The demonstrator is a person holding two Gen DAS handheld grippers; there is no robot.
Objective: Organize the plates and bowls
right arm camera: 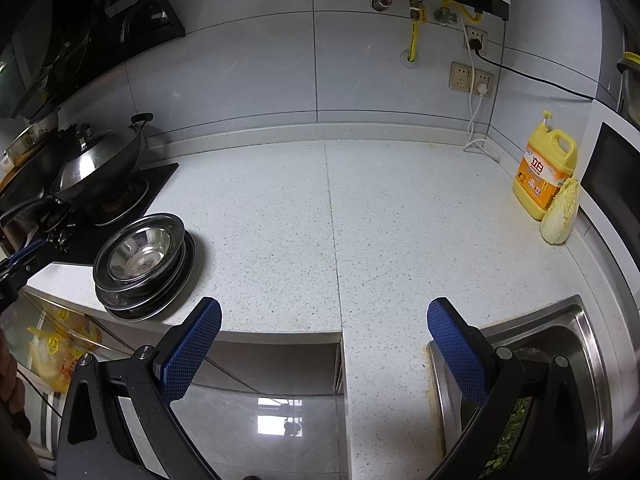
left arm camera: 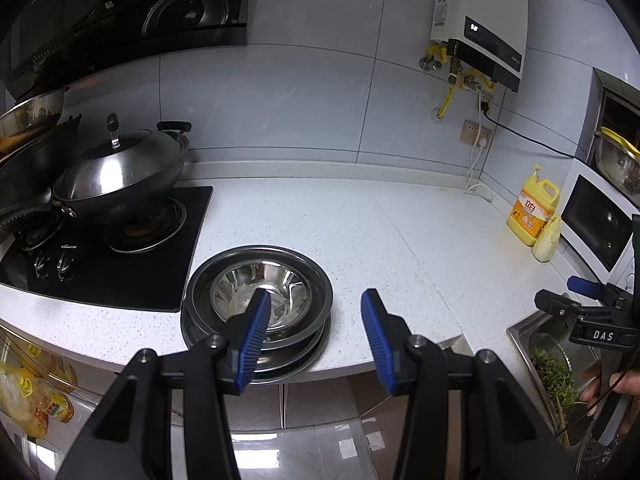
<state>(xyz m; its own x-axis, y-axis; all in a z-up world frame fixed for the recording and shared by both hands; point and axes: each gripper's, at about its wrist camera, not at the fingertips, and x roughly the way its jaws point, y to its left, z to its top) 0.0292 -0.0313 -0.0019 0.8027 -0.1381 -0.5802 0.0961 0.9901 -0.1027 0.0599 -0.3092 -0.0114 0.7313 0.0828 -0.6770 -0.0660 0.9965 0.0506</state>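
Note:
A stack of steel plates with a steel bowl (left arm camera: 260,294) nested on top stands on the white speckled counter (left arm camera: 340,224) beside the stove. The stack also shows in the right wrist view (right arm camera: 142,264) at the counter's front left. My left gripper (left arm camera: 314,300) is open and empty, just in front of the stack, its left finger over the bowl. My right gripper (right arm camera: 324,312) is open and empty over the counter's front edge, well right of the stack. It also shows at the right of the left wrist view (left arm camera: 580,296).
A black stove (left arm camera: 100,256) with a lidded wok (left arm camera: 124,176) is at left. A yellow detergent jug (right arm camera: 546,172) and a cabbage (right arm camera: 560,210) stand at back right by a microwave (left arm camera: 600,224). A steel sink (right arm camera: 560,360) holding greens lies at front right.

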